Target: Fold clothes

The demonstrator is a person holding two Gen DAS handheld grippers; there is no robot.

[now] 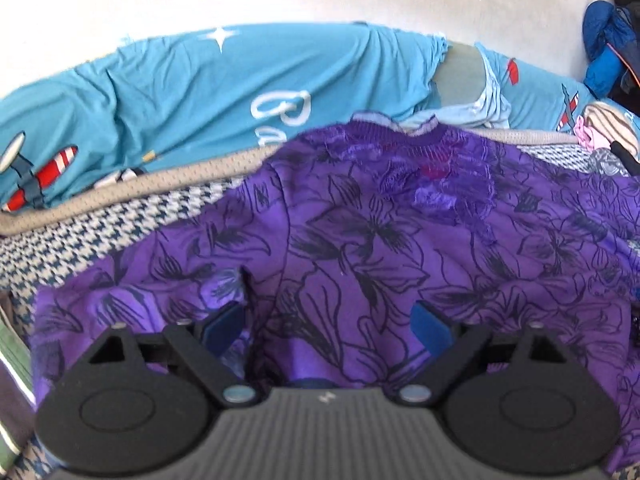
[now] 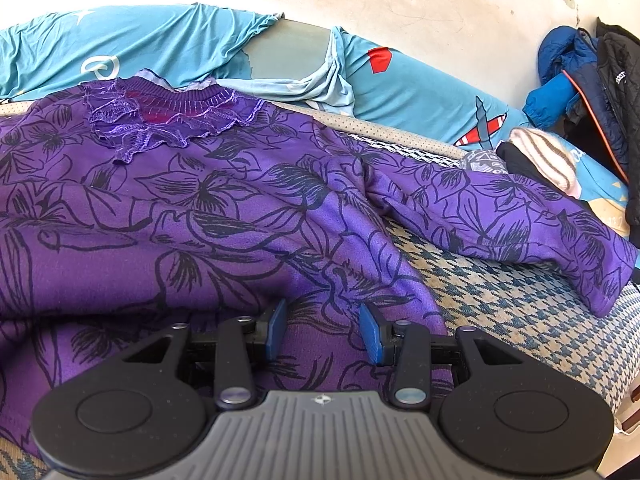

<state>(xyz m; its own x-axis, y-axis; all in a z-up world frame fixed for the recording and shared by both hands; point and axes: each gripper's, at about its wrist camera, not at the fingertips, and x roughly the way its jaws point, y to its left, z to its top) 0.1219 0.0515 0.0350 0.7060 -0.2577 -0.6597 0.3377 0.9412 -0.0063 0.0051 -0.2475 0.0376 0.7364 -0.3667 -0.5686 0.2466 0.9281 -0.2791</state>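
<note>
Two grippers are in view, one per camera. Left gripper (image 1: 328, 324) has its blue pads (image 1: 430, 324) spread wide apart, hovering low over one purple top (image 1: 360, 232) printed with black flower outlines; fabric shows between the pads, but they do not press on it. Right gripper (image 2: 322, 332) has its pads (image 2: 370, 334) partly apart, with purple cloth lying in the gap below; whether the pads pinch that cloth cannot be told.

The purple top lies spread, front up, on a houndstooth-patterned cover (image 2: 500, 304). Its ribbed neckline with a lace frill (image 2: 168, 120) is at the far end of the top, away from both grippers. One sleeve (image 2: 520, 216) stretches off to the right of the top's body; its cuff end rests on the cover.

Beyond the neckline lie two turquoise cushions (image 1: 192, 92) printed with red-striped airplanes, against a pale wall. Right of the sleeve sits a pile of clothes, including a blue jacket (image 2: 560, 92) and a striped knit piece (image 2: 544, 152).
</note>
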